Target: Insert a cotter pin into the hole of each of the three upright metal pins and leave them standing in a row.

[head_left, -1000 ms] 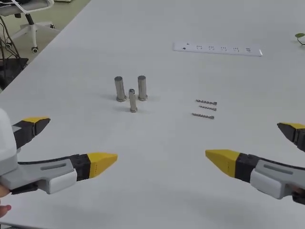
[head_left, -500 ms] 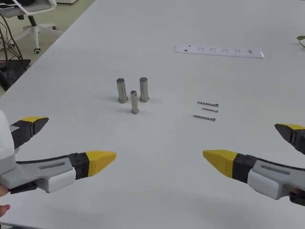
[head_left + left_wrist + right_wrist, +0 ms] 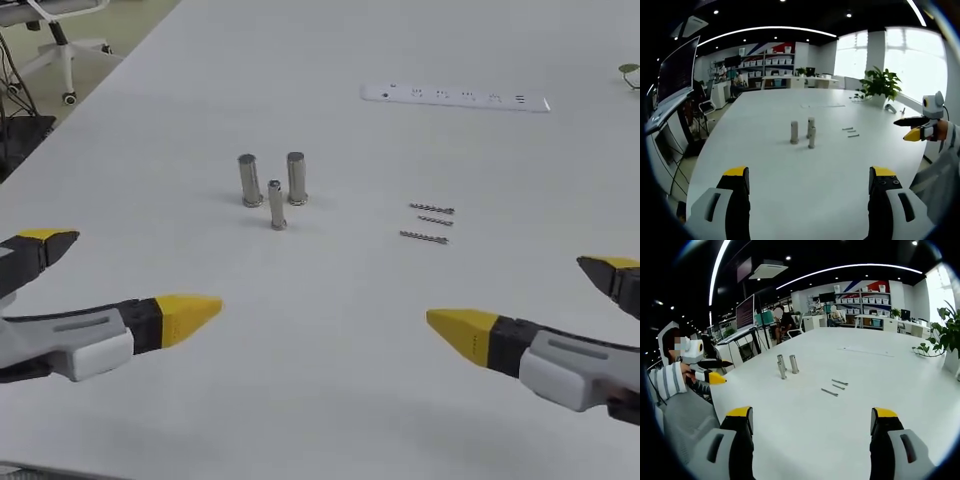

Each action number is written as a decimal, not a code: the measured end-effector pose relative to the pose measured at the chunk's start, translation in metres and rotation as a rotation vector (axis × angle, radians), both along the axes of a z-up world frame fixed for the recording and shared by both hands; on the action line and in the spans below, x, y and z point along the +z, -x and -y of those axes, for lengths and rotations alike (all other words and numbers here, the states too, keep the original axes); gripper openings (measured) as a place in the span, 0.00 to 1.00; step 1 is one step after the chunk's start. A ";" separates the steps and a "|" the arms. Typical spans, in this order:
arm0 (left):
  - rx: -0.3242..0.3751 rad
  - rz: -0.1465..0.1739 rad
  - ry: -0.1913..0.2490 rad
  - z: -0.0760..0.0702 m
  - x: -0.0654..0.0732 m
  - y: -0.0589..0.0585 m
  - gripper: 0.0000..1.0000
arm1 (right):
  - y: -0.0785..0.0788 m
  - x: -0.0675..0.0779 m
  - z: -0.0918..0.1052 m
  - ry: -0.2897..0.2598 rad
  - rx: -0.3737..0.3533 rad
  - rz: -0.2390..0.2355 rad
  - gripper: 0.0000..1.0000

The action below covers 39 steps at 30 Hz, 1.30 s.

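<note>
Three upright metal pins (image 3: 275, 204) stand in a tight cluster on the white table (image 3: 330, 330), two behind and a shorter one in front. Three cotter pins (image 3: 432, 222) lie flat to their right. My left gripper (image 3: 120, 278) hovers open at the near left, well short of the pins. At the near right my right gripper (image 3: 525, 297) is open too, and nothing is between either pair of jaws. In the left gripper view, the metal pins (image 3: 810, 134) and cotter pins (image 3: 850, 132) lie far ahead of the left gripper (image 3: 810, 182). The right gripper view shows the metal pins (image 3: 786, 365) and cotter pins (image 3: 835, 387) beyond the right gripper (image 3: 812, 420).
A white power strip (image 3: 455, 97) lies at the far side of the table. An office chair (image 3: 50, 40) stands off the table's left edge. A potted plant (image 3: 880, 85) sits at the table's far right.
The head camera has shifted a little. My left gripper has drifted slightly left, away from the table's middle. Both grippers stay open and the pins have not moved.
</note>
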<state>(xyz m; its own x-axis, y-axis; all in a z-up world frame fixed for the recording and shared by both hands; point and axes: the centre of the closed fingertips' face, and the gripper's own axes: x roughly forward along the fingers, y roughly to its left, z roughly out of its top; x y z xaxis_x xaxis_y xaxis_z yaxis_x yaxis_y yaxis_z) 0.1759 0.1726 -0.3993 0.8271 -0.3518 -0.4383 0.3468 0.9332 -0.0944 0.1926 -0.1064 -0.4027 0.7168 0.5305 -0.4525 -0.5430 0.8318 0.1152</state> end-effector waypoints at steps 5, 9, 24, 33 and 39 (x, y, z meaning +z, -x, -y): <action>0.007 0.017 0.005 -0.005 0.007 -0.006 0.99 | -0.001 -0.002 0.004 0.010 -0.009 -0.001 0.97; -0.021 0.006 -0.024 -0.008 0.004 -0.013 0.99 | -0.001 -0.004 0.006 0.008 -0.015 -0.009 0.97; -0.113 -0.008 -0.048 0.001 0.002 -0.042 0.99 | 0.000 -0.010 0.005 0.037 -0.010 -0.037 0.96; -0.160 0.000 -0.050 0.012 0.002 -0.062 0.99 | -0.002 -0.012 0.007 0.046 -0.020 -0.047 0.96; -0.177 0.005 -0.050 0.012 0.002 -0.078 0.95 | -0.001 -0.014 0.007 0.055 -0.022 -0.055 0.96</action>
